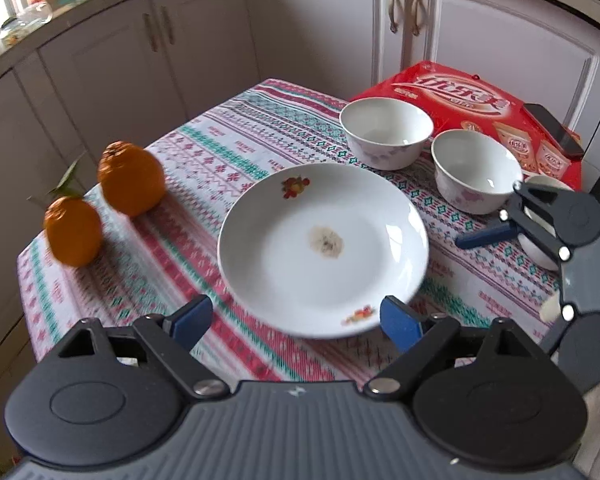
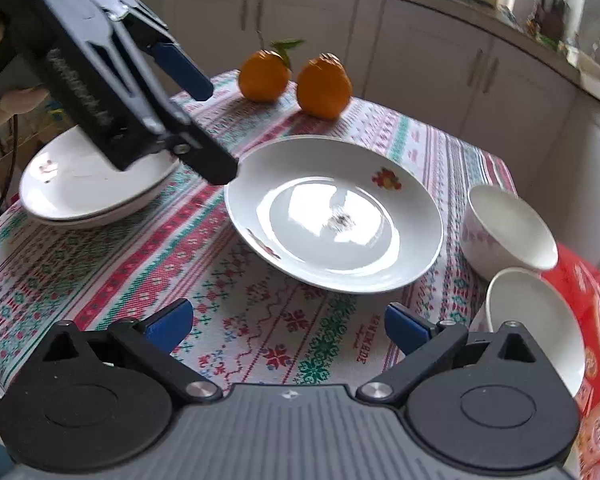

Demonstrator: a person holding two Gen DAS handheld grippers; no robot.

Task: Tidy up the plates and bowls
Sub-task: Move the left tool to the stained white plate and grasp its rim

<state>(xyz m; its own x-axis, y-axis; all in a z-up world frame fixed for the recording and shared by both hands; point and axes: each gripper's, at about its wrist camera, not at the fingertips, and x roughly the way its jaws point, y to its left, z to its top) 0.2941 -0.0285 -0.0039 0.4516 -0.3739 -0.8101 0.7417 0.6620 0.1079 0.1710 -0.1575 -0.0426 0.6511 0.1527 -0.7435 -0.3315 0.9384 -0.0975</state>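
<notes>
On a worktop [image 2: 112, 280] covered with a patterned cloth, a white plate [image 1: 324, 248] with small fruit prints lies in the middle. A smudge at its centre is blurred and hard to identify. The left hand-held gripper [image 1: 296, 322] hangs just over the plate's near rim, its blue fingertips spread wide and gripping nothing. From the right wrist view, that same gripper's body covers part of two stacked plates [image 2: 80, 196] at the left edge of the worktop. The right hand-held gripper [image 2: 290, 324] is also released and empty, above bare cloth just short of the middle plate. Two white bowls [image 1: 384, 132] stand side by side beyond the plate, in front of a red snack bag [image 1: 460, 96]; the nearer one is partly cut off behind the right gripper. Two oranges [image 2: 324, 86] sit at the far edge.
</notes>
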